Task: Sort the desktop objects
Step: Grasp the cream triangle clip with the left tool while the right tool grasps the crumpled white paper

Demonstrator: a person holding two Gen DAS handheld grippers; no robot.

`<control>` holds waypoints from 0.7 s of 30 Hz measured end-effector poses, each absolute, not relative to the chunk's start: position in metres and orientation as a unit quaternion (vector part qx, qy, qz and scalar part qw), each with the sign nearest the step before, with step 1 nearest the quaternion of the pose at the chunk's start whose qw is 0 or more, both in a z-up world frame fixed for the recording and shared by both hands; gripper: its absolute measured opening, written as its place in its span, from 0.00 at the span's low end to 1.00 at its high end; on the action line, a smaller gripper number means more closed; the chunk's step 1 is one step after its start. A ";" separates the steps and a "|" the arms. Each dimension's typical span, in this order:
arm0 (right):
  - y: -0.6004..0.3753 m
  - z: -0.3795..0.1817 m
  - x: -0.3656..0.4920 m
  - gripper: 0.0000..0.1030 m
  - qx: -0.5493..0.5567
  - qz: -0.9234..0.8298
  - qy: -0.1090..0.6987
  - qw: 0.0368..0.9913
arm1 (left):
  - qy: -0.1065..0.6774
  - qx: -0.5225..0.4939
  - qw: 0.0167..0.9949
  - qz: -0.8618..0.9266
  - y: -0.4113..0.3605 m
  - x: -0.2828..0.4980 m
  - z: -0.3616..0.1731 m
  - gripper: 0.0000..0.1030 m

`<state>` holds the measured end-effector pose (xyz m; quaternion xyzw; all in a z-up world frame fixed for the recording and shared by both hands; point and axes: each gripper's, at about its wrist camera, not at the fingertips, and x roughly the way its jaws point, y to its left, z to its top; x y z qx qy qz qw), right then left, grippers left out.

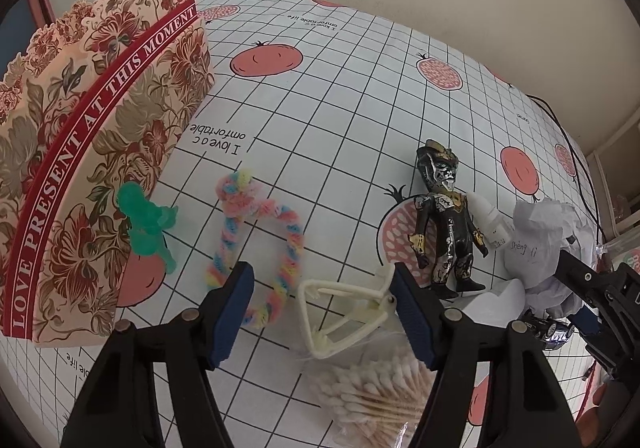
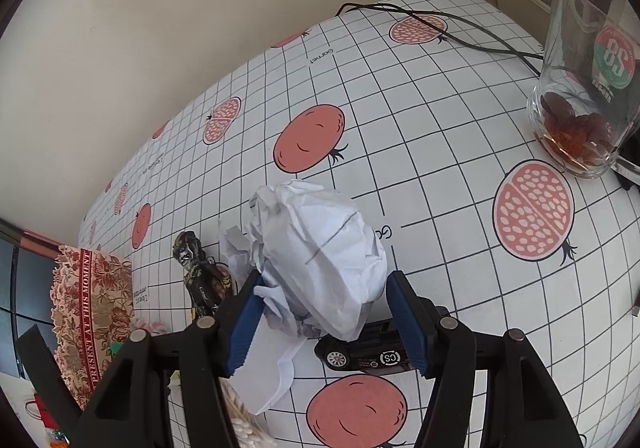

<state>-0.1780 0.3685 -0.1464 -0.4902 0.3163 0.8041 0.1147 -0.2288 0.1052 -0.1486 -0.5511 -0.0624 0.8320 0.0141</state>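
Note:
In the left wrist view my left gripper (image 1: 322, 274) stands open over a cream plastic clip (image 1: 344, 312). Its right pad is at the clip's end and its left pad is clear of the clip, beside a pastel pipe-cleaner ring (image 1: 260, 248). A bag of cotton swabs (image 1: 372, 392) lies under the clip. My right gripper (image 2: 325, 278) straddles a crumpled white paper (image 2: 320, 248) whose sides brush both blue pads; I see no squeeze. A black toy car (image 2: 364, 352) lies partly beneath the paper. A black and gold figure (image 1: 448, 224) lies between the two piles.
A floral paper box (image 1: 92, 167) stands at the left with a green toy figure (image 1: 148, 224) against it. At the far right a glass (image 2: 580, 87) holds red-brown pieces, with a black cable (image 2: 440, 23) behind. A small white bottle (image 1: 492, 219) lies by the figure.

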 end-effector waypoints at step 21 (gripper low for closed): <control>0.368 -0.138 -0.171 0.55 -0.465 0.814 0.330 0.110 | -0.058 -0.540 0.034 0.839 0.108 -0.226 -0.138 0.46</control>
